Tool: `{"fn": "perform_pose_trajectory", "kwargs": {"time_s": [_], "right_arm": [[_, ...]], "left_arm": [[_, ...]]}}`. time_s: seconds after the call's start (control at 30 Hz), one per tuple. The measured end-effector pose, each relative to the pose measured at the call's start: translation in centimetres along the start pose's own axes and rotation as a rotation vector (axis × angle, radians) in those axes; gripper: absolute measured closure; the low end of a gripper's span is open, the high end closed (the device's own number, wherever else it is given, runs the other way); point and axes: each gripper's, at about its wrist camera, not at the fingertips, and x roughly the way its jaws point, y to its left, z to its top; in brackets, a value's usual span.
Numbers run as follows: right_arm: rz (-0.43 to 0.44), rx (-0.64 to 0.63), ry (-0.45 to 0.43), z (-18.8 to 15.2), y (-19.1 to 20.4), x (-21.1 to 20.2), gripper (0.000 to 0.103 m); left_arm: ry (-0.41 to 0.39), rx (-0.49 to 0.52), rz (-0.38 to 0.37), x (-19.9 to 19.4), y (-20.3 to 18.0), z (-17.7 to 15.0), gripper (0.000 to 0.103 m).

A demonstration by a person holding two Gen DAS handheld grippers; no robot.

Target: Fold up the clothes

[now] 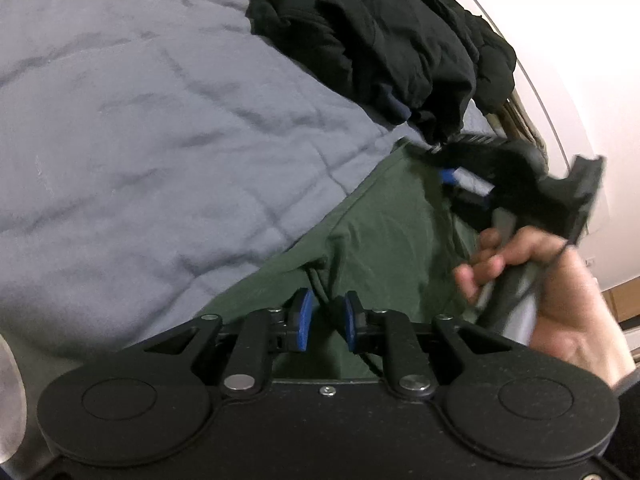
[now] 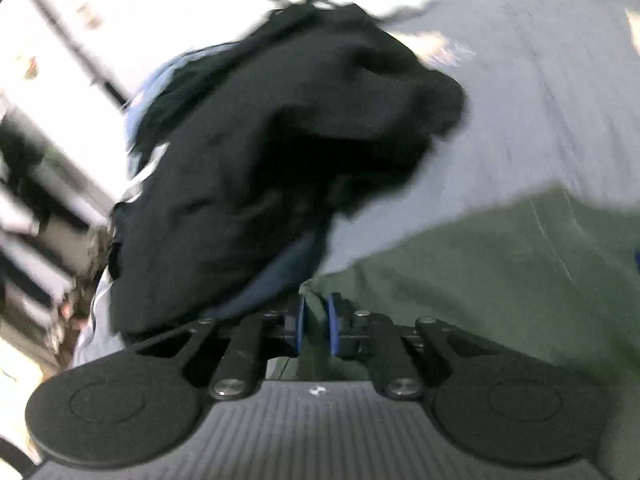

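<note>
Green garment (image 1: 384, 240): soft matte knit, dark forest colour, lying in loose folds w/ a raised seam ridge and a thin dark drawstring. It spreads across the lower centre and right of the left wrist view, over a grey-blue quilt (image 1: 140, 140). Quilt is puffy, stitched in a diamond pattern, lightly creased, fills the left and centre of frame.

Black clothes pile (image 1: 380, 48): crumpled heap, matte, upper right of frame, w/ a scrap of white fabric at its top edge. White wall beyond it at far right.

Left gripper (image 1: 325, 322), bottom centre: black hinged linkage, 2 blue pads. Pads sit a narrow gap apart w/ green cloth and the drawstring between them; looks pinched on the garment.

Right hand (image 1: 540, 280), lower right of left view: fingers curled round a grey handle, wrist angled up, knuckles toward the lens. Right gripper (image 1: 464, 180) reaches from it toward the garment's upper edge, mid right; motion-blurred there.

Right wrist view, heavy blur: right gripper (image 2: 315, 324) at bottom centre, blue pads nearly together w/ a fold of green garment (image 2: 500, 280) caught between. Black clothes pile (image 2: 280, 140) fills the centre, quilt (image 2: 540, 80) at upper right.
</note>
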Motion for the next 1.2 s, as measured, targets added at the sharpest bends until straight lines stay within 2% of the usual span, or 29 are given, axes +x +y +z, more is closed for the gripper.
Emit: {"fn": "perform_pose_trajectory", "kwargs": {"time_s": [0.07,0.1,0.27,0.33,0.37,0.43,0.5,0.7,0.83,0.97,1.2], "right_arm": [[-0.023,-0.004,0.012,-0.5,-0.4,0.6,0.092],[-0.027,-0.036,0.002,-0.7,0.1,0.5,0.089],[0.017,-0.047,-0.040,0.2,1.2,-2.3,0.084],[0.023,-0.054,-0.079,0.5,1.6,-4.2,0.077],[0.028,-0.059,-0.107,0.6,1.7,-5.3,0.074],[0.019,-0.058,-0.164,0.4,1.8,-7.7,0.061],[0.006,-0.044,-0.213,-0.4,1.4,-10.2,0.060],[-0.108,-0.020,-0.329,-5.2,-0.8,-18.2,0.054],[-0.263,-0.016,-0.409,-9.7,-2.8,-24.1,0.048],[-0.377,-0.012,-0.472,-14.0,-5.2,-29.5,0.045],[-0.380,0.119,-0.576,-20.0,-9.6,-33.1,0.037]], "left_arm": [[0.004,0.001,0.003,0.1,0.0,0.0,0.084],[0.007,-0.002,0.002,0.1,0.0,0.1,0.084],[-0.011,0.012,0.005,-0.2,-0.2,0.2,0.083],[-0.043,0.037,0.009,-0.8,-0.6,0.2,0.071],[-0.060,0.053,0.008,-1.1,-0.9,0.2,0.069],[-0.089,0.084,0.003,-1.6,-1.4,0.2,0.069],[-0.115,0.111,-0.007,-2.2,-1.9,0.2,0.069],[-0.194,0.219,-0.026,-3.3,-3.7,0.1,0.069],[-0.191,0.323,-0.042,-3.0,-5.0,-1.4,0.069],[-0.177,0.442,-0.059,-2.5,-6.4,-3.1,0.068],[-0.160,0.641,-0.069,-1.5,-8.2,-6.2,0.068]]}}
